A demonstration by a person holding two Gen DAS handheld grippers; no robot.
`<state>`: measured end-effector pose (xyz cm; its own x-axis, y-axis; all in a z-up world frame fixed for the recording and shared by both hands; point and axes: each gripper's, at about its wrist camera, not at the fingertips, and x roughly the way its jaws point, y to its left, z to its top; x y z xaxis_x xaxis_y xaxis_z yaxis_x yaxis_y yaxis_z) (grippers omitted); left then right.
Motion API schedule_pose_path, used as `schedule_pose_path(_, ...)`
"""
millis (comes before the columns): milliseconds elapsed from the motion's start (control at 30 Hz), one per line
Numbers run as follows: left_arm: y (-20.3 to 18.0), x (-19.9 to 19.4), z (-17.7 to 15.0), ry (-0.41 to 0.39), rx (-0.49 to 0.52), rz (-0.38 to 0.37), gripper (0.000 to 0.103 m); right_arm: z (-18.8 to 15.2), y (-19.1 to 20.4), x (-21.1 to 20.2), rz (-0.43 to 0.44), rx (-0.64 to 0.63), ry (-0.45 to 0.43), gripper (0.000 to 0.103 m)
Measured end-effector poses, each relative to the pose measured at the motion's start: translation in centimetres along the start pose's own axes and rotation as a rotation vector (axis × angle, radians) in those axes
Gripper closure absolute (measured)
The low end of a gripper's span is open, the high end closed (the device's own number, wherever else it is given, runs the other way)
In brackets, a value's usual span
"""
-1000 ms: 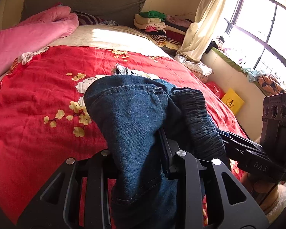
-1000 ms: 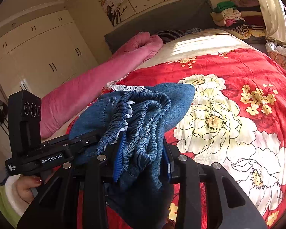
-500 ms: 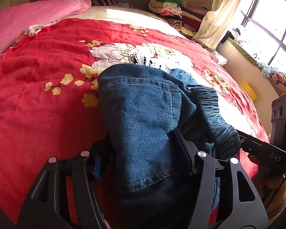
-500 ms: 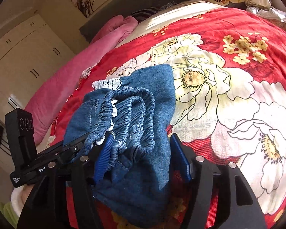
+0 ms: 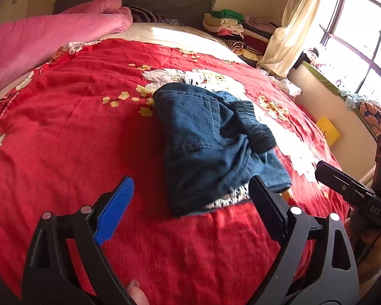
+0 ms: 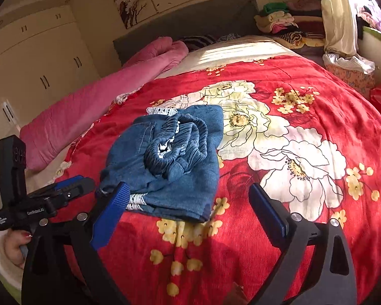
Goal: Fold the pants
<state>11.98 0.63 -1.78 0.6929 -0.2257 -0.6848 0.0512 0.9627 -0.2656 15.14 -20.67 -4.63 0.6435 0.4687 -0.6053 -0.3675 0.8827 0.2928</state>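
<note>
The blue denim pants (image 5: pixel 210 142) lie folded in a small bundle on the red flowered bedspread (image 5: pixel 76 127), elastic waistband on top and white lace trim at the edges. They also show in the right wrist view (image 6: pixel 170 165). My left gripper (image 5: pixel 190 206) is open and empty, just in front of the bundle's near edge. My right gripper (image 6: pixel 190 203) is open and empty, also just in front of the bundle. The right gripper shows at the right edge of the left wrist view (image 5: pixel 353 193); the left gripper shows at the left of the right wrist view (image 6: pixel 71 190).
A pink quilt (image 5: pixel 38 40) lies along the bed's left side. Stacked folded clothes (image 5: pixel 231 25) sit by the grey headboard (image 6: pixel 190 23). A curtain (image 5: pixel 292 25) and window are at the right, wardrobes (image 6: pixel 38 58) at the left. A yellow item (image 5: pixel 327 132) lies beside the bed.
Both grippers opened and let go of the pants, then drew back. The pants now lie on the bedspread instead of hanging in the jaws.
</note>
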Motion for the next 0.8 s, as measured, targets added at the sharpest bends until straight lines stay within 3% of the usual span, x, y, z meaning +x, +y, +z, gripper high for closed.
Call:
schedule_pose_path(67, -0.6, -0.6, -1.1, 0.023, 0.012, -0.002, 0.01, -1.0, 0.5, -0.8, -0.024, -0.027, -0.001, 0.006)
schedule_pose_path(367, -2.5, -0.6, -5.2, 0.088, 0.021, 0.001, 0.01, -3.6, 1.2, -1.8, -0.097, -0.057, 0.017, 0.005)
schedule_pose_path(800, -1.9, -0.3, -5.3, 0.081, -0.004, 0.041, 0.01, -4.0, 1.0, -1.7, -0.106, -0.055, 0.022, 0.005)
